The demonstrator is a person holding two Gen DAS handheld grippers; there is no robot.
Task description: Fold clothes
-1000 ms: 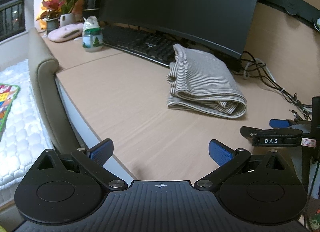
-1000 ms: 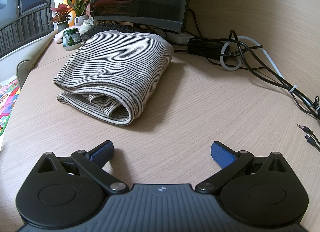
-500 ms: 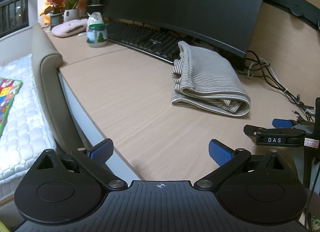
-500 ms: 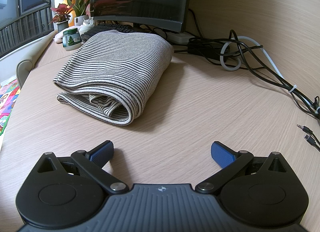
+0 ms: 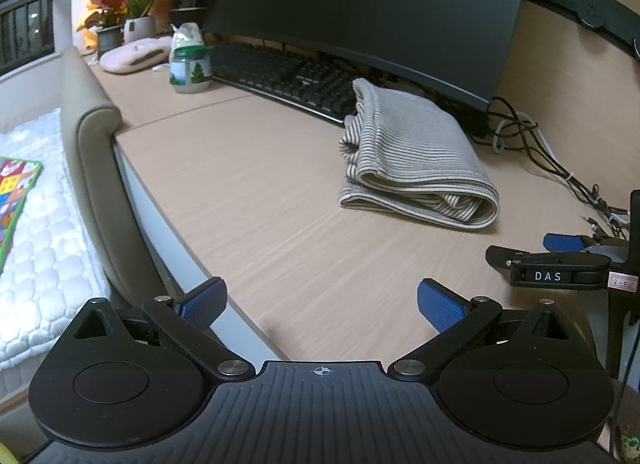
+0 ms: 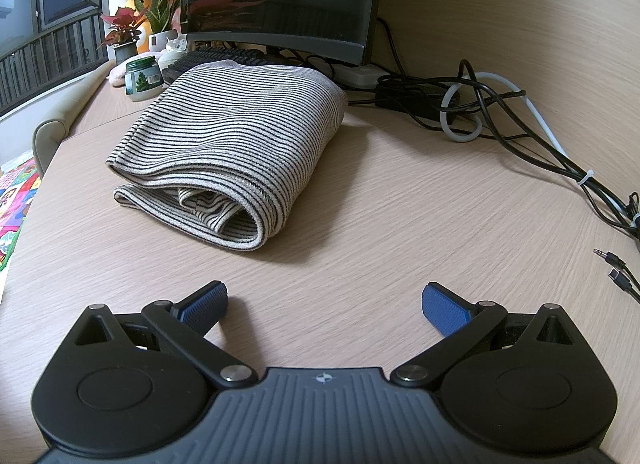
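Note:
A grey striped garment [image 5: 412,155] lies folded in a thick stack on the wooden desk [image 5: 260,191], its far end by the keyboard. It fills the middle left of the right wrist view [image 6: 236,143], rolled edge toward me. My left gripper [image 5: 320,302] is open and empty, over the desk's front left edge, well short of the garment. My right gripper [image 6: 325,304] is open and empty, low over the desk, a short way in front of the garment; it also shows at the right of the left wrist view [image 5: 560,260].
A black monitor [image 5: 360,3] and keyboard [image 5: 280,75] stand behind the garment. A small jar [image 5: 190,71] and potted plants [image 5: 132,11] sit at the far left. Tangled cables [image 6: 500,119] run along the right. A padded chair back [image 5: 100,183] and a bed [image 5: 36,232] lie left of the desk.
My left gripper has swung a little to the left and pulled back, so the garment sits further right in its view. The right gripper and the garment have not moved.

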